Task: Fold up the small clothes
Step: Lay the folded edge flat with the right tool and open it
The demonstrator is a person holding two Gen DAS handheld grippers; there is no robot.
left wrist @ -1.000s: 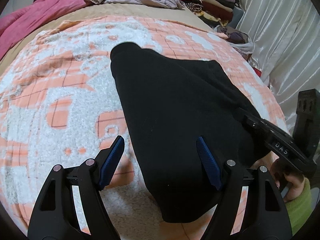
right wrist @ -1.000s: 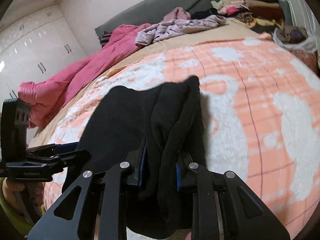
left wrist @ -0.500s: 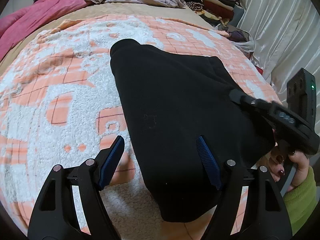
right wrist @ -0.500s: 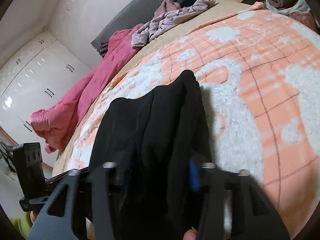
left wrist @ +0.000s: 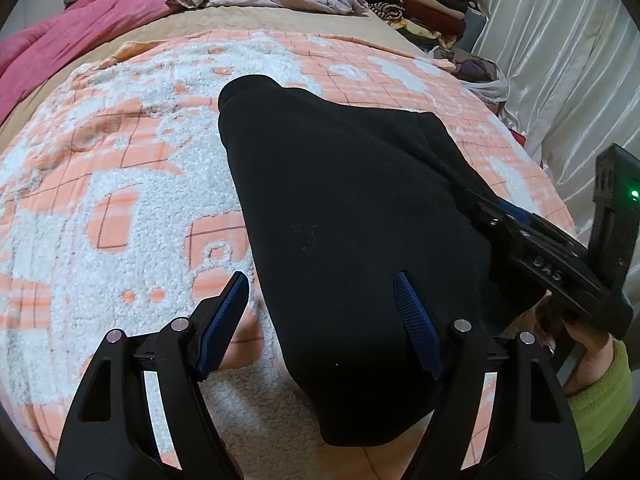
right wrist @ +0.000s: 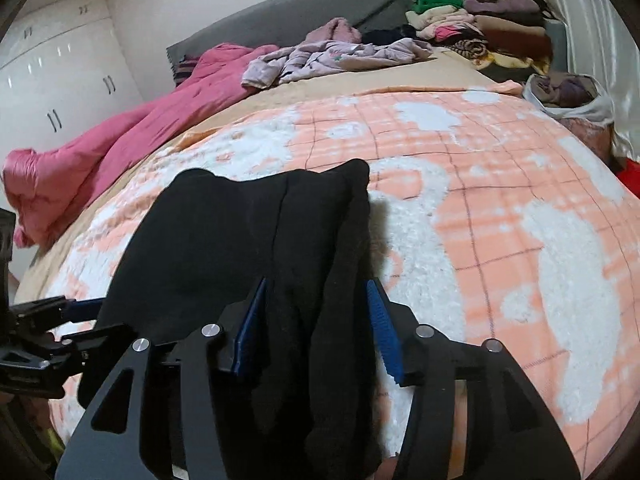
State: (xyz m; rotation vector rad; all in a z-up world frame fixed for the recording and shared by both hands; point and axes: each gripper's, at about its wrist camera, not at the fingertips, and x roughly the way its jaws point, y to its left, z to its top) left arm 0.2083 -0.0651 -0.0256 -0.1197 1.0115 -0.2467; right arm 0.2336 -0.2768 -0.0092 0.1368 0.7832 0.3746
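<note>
Right wrist view: your right gripper [right wrist: 316,328] has just been opening, and its blue fingers [right wrist: 382,330] now stand clear on either side of the bunched edge of the black garment [right wrist: 240,240], which lies between them unpinched. Your left gripper [left wrist: 320,320] is also released, spread wide, with one pad over the cloth and one over the blanket [left wrist: 100,184]; it grips nothing. The garment lies folded lengthwise on the bed, near edge toward you. Risk: the thick right edge looks loosely stacked. If you withdraw the right fingers while a pad drags the fleece, the layers may slide apart and spoil the fold. Lift clear before retracting.
</note>
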